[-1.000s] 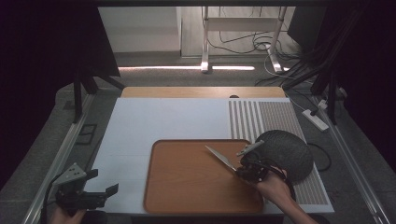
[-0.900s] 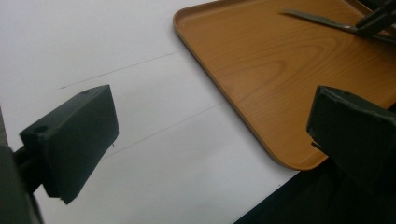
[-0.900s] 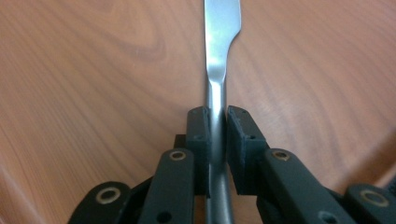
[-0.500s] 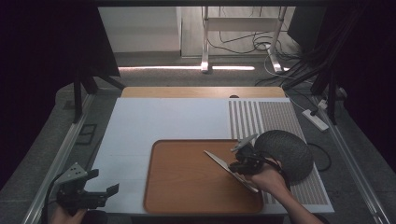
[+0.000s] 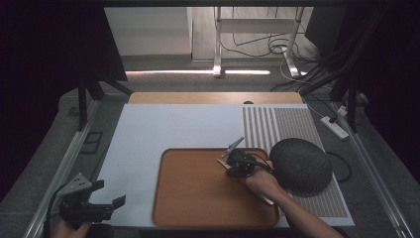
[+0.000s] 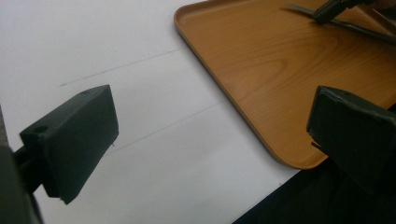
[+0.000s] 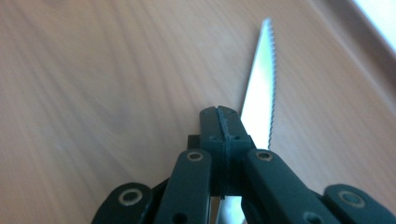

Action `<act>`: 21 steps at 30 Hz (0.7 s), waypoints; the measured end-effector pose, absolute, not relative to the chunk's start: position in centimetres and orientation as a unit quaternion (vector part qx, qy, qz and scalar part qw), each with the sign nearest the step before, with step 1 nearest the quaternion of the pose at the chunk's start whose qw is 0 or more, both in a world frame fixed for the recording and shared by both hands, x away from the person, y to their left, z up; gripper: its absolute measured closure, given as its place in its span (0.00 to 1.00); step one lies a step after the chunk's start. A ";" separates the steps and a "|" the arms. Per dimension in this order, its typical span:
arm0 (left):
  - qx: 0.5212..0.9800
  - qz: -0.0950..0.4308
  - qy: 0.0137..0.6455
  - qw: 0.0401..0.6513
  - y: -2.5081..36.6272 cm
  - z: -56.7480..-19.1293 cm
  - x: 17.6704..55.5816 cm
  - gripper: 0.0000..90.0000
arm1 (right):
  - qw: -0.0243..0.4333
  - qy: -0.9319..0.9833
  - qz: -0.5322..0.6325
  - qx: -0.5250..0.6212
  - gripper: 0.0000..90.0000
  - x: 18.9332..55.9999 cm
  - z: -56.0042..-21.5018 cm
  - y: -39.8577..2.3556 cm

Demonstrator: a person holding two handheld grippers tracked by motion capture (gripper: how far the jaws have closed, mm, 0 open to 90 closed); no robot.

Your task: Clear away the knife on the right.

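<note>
Right gripper [image 7: 219, 114]: black fingers pressed together, pinching a serrated, silver-bladed knife [image 7: 259, 88]. In the right gripper view, blade running out past the closed fingertips, toothed edge to the right, low over pale wood grain. In the high view, same right gripper [image 5: 236, 161] over the far right part of a rounded rectangular brown wooden tray [image 5: 198, 198], knife [image 5: 233, 147] angled up toward the tray's far edge, tip pointing to the tabletop's far side. Held by a hand [image 5: 262, 181] whose forearm enters from the near right corner.

Left gripper [image 6: 210, 135]: fingers [image 6: 70, 135] spread wide apart, gripping nothing. In the left gripper view, one black pad at the left, the other at the right, white surface and the tray's near left corner [image 6: 289, 154] between them. In the high view, left gripper [image 5: 106, 206] at the near left corner of the tabletop, just off the white mat's edge, grey three-cornered plate on top, well apart from the tray.

Tray lying on a white sheet covering the tabletop [image 5: 173, 129], toward the near edge, right of centre. Just beside the tray's right edge, a dark grey, dome-shaped mesh object [image 5: 302, 166], resting on a grey-and-white striped panel [image 5: 287, 124] along the right side. Strip of bare light wood [image 5: 213, 97] along the far edge.
</note>
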State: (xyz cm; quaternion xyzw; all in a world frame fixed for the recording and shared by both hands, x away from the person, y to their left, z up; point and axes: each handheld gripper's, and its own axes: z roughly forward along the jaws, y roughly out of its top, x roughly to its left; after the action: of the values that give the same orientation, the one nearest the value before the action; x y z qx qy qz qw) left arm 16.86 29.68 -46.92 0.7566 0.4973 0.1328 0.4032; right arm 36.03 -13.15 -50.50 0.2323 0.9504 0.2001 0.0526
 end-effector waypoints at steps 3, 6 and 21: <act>0.757 0.133 0.497 0.403 29.7 -46.9 16.9 0.02 | 0.056 0.948 0.194 0.245 1.00 36.3 -50.4 -14.0; 0.757 0.133 0.497 0.403 29.7 -46.9 16.9 0.02 | 0.056 0.943 0.195 0.265 1.00 36.5 -50.3 -15.5; 0.758 0.132 0.496 0.402 29.6 -46.9 16.9 0.02 | 0.051 0.926 0.193 0.321 1.00 35.4 -50.0 -21.8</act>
State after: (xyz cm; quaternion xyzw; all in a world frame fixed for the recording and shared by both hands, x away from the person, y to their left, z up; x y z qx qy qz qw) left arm 16.93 29.62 -46.90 0.7578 0.4965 0.1319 0.4023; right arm 35.43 -21.76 -50.03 0.3209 0.9258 0.1931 0.0512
